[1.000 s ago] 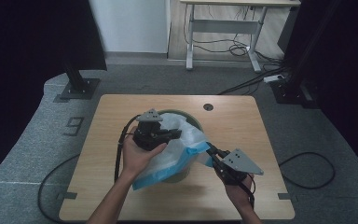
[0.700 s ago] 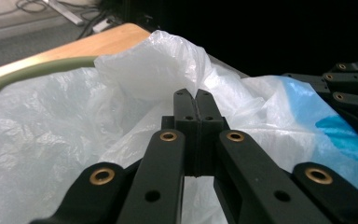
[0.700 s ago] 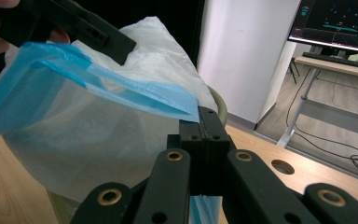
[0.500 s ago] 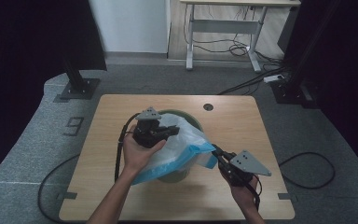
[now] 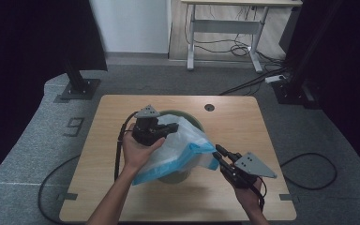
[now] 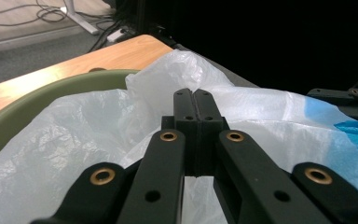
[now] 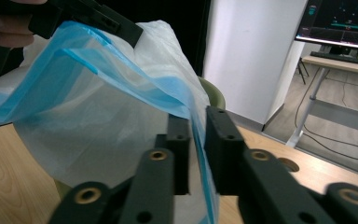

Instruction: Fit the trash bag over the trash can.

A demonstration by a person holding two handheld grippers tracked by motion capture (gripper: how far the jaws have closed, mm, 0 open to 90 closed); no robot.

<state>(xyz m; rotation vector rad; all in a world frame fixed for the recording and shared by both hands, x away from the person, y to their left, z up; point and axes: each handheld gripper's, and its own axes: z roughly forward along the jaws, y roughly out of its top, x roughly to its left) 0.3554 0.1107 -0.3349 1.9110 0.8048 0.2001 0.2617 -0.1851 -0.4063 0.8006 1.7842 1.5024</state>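
A white plastic bag (image 5: 183, 143) with a blue hem (image 7: 135, 84) is draped over a green bin (image 5: 196, 123) at the table's middle. My left gripper (image 5: 171, 129) is shut on the white film (image 6: 74, 126) at the bag's top, above the bin's rim (image 6: 37, 98). My right gripper (image 5: 220, 152) is at the bag's right corner. Its jaws have just been opening, and in the right gripper view (image 7: 198, 123) the blue hem runs down through the gap between them with daylight on both sides.
The wooden table (image 5: 243, 117) has a round cable hole (image 5: 209, 107) behind the bin. Each gripper trails a black cable (image 5: 118, 154). A metal-legged desk (image 5: 225, 28) stands beyond the table, and dark stands flank it on a grey floor.
The right gripper's jaws have parted around the bag's blue hem. Both hands stay nearly in place, and the left gripper keeps its hold on the bag.
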